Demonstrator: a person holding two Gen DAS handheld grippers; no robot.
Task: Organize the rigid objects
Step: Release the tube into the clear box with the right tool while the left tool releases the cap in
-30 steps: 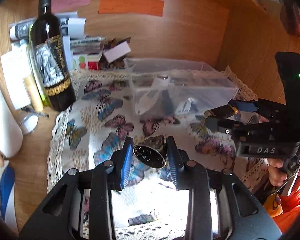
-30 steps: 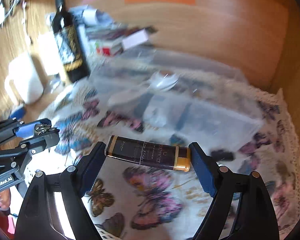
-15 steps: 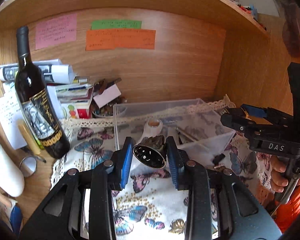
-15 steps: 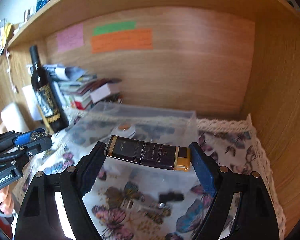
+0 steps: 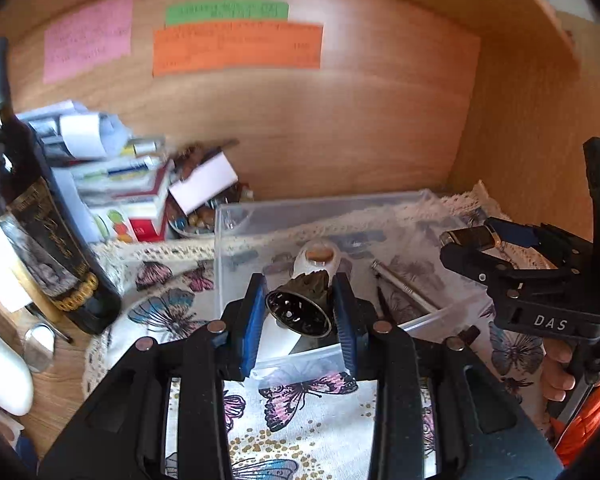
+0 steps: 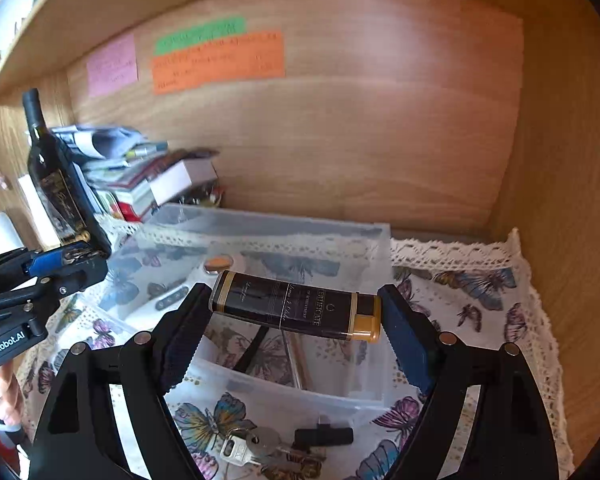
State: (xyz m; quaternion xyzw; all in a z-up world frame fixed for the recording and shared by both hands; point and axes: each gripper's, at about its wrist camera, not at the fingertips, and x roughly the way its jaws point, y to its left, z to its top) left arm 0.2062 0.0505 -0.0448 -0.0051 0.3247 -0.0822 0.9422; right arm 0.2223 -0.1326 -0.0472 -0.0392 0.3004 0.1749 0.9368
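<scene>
both grippers, left gripper (image 5: 300, 312) clamping bell (image 5: 300, 306), right gripper (image 6: 296, 320) clamping lighter (image 6: 296, 306), now hang above clear bin (image 6: 260, 224).

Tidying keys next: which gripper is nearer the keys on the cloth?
Right. The right gripper hangs just above the keys; the left gripper sits far off to their left.

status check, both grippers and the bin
Left hand-held gripper shut on bell. Right hand-held gripper shut on lighter. Both above clear bin; nothing blocking.

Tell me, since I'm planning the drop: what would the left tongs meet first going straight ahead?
Probably the white object lying inside the clear plastic bin, just beyond the held dark metal bell; depth is uncertain.
</scene>
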